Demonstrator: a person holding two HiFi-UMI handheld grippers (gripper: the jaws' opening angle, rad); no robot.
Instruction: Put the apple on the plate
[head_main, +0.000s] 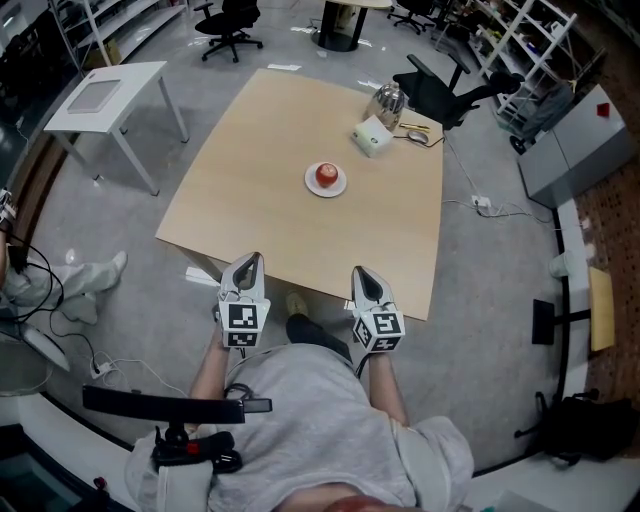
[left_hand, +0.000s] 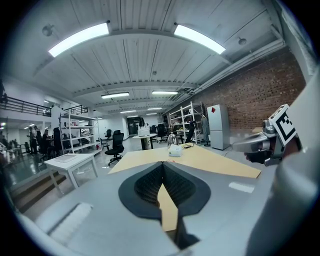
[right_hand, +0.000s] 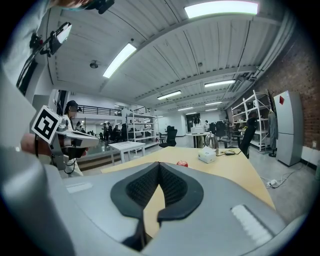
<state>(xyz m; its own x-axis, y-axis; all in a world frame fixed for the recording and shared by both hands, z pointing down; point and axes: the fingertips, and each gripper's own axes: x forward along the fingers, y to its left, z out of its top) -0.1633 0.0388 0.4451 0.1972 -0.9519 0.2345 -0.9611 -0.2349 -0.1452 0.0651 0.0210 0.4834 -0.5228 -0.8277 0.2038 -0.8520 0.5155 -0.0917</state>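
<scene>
A red apple (head_main: 326, 175) sits on a small white plate (head_main: 311, 187) in the middle of the light wooden table (head_main: 260, 150). In the right gripper view the apple (right_hand: 182, 163) shows as a small red spot far beyond the jaws. Both grippers are held at the table's near edge, well short of the plate. The left gripper (head_main: 255, 259) is shut with nothing between its pads, and its tips (left_hand: 163, 163) meet. The right gripper (head_main: 358, 271) is also shut and empty (right_hand: 159, 163). The left gripper view does not show the apple.
A white box (head_main: 371, 137) and a shiny kettle (head_main: 388, 99) stand at the table's far right corner, with a cable beside them. A black office chair (head_main: 445, 93) sits behind that corner. A white side table (head_main: 105, 95) stands to the left. Shelving lines the back.
</scene>
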